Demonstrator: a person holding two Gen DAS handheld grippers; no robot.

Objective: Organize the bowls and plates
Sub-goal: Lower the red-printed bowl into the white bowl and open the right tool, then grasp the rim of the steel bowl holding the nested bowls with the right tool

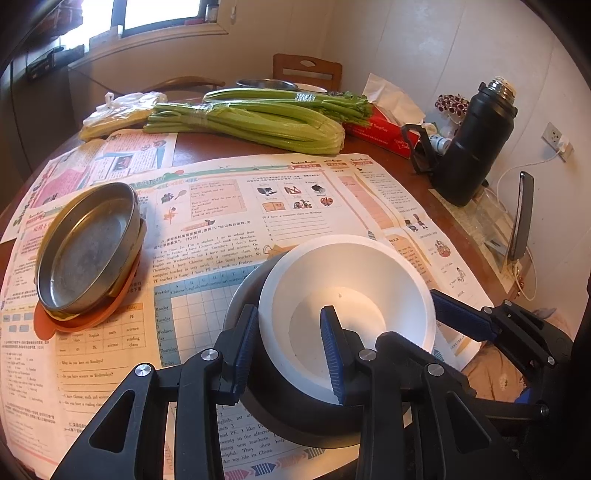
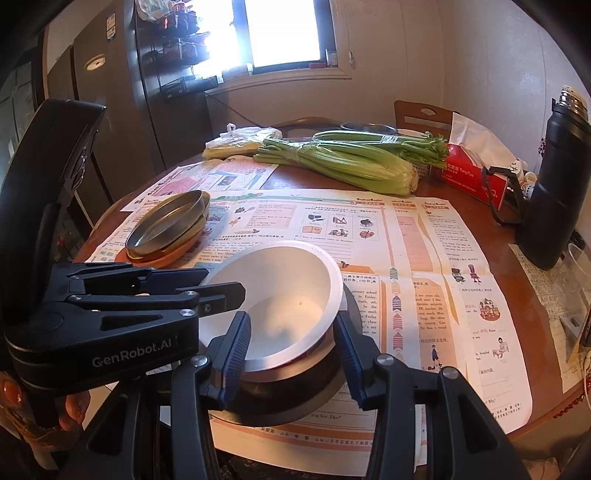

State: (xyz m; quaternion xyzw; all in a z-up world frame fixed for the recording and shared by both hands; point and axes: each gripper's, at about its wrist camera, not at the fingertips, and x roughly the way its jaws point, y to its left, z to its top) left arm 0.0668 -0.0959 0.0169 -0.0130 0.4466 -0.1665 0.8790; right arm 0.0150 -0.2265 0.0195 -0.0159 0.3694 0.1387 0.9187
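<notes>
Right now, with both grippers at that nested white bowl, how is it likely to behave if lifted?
The white bowl looks rigid and smooth, so probably slippery at its rim. It sits tilted inside a dark bowl, so it may rock or lift out alone. Its material cannot be told; if ceramic, it could chip.

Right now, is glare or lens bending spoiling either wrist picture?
Left wrist view: the window is blown out, the newspaper curves with the fisheye, corners are black. Right wrist view: the window glares white, yet the white bowl stays sharp.
</notes>
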